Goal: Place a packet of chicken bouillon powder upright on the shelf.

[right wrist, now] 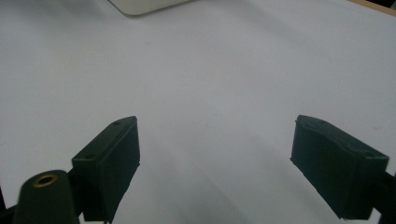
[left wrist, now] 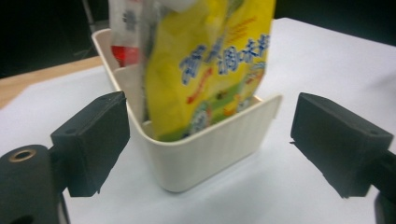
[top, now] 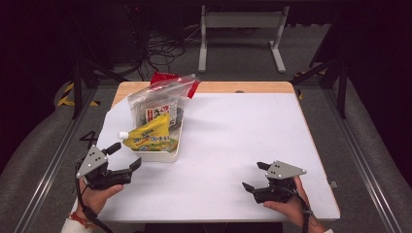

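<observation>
Jaws: your left gripper (top: 126, 156) and right gripper (top: 256, 176) both stand wide apart, gripping nothing.
Left: near-left, aimed at the cream bin (left wrist: 205, 149), its corner between your jaws.
Bin: far-left on white table (top: 233, 145); holds yellow pouch (top: 150, 136), clear bag (top: 160, 99).
Right: near-right, over bare table.

White-covered table (top: 233, 145) bears a cream bin (top: 165, 155) at its left.

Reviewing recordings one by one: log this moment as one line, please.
left gripper: open, facing cream bin | right gripper: open, over white table | yellow pouch: in bin
</observation>
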Motion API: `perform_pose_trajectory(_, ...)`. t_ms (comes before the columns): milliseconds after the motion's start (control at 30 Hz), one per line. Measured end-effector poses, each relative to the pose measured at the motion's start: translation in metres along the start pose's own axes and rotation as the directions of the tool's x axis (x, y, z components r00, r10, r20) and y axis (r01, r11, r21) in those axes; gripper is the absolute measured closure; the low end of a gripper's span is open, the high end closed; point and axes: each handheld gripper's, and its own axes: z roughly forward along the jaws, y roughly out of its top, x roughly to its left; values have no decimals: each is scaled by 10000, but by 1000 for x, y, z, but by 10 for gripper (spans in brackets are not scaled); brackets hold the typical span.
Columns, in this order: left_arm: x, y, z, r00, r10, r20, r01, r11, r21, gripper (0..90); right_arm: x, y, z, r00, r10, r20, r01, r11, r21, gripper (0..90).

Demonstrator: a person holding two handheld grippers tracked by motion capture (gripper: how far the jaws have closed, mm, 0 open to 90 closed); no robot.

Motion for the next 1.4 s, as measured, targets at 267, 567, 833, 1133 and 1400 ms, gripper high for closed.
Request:
perform_pose_trajectory(267,-15,-7,-2,9989,346,306,-355,9990,272,98,-1,1,-3,9999,-72,147,73,9999,-90,151)
perform_pose_trajectory(567,-32,-12,8,9928,864,827,-918,9938,633,99,-1,1,-7,9991,-199,363,202,9998,-80,151)
perform_pose_trajectory(833,-46,-19,22,9845,1127,1344,-1289,9846,1184,98,-4,-4,-13,9983,-185,553,186,9998,-17,148)
perform_pose_trajectory(1133,-58,-23,37,9717,1380,1918,-1696,9726,1593,92,-8,-11,-20,9969,-156,765,152,9999,51,147)
perform_pose_trajectory(1400,-60,-28,46,9603,1347,2441,-1849,9630,1960,78,-13,-20,-28,9947,-124,1017,106,9998,174,145)
